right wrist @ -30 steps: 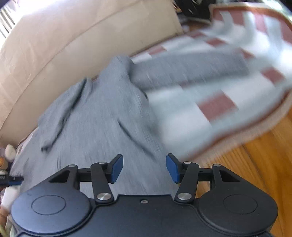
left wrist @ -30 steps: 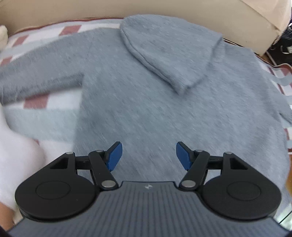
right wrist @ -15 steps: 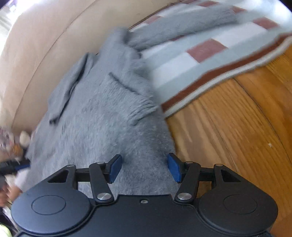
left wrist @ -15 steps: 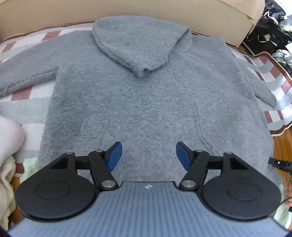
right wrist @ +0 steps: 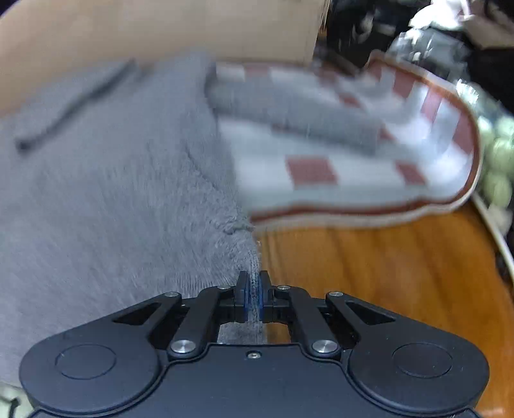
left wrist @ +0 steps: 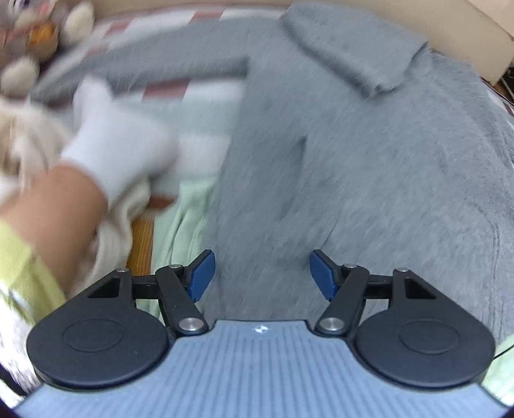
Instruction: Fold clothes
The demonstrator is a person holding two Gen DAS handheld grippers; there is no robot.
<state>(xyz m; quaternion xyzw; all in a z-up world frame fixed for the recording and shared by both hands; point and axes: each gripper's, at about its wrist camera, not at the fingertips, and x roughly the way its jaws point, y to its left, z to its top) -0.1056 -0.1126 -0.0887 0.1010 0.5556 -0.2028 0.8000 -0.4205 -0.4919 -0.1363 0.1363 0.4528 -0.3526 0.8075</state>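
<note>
At the far left of my left wrist view I saw a blurred plush toy [left wrist: 35, 29], and below it a person's leg in a white sock [left wrist: 112, 151] resting across cream fabric [left wrist: 29, 141]. A pale green cloth [left wrist: 180, 225] lay just beside the left edge of the grey fleece hoodie [left wrist: 369, 167], which was spread flat on a checked rug [left wrist: 199, 106] with its hood [left wrist: 350, 54] folded down onto the back and one sleeve stretched out leftward. My left gripper [left wrist: 259, 278] hung over the hoodie's lower edge with its blue pads wide apart, nothing pinched between them. Moving to the right wrist view, the hoodie filled the left half, its right sleeve [right wrist: 295, 112] lying out across the rug. My right gripper [right wrist: 253, 297] was clamped tight on the hoodie's bottom right corner, grey pile squeezed between the pads. To the right of that lay bare wooden floor [right wrist: 385, 273].
</note>
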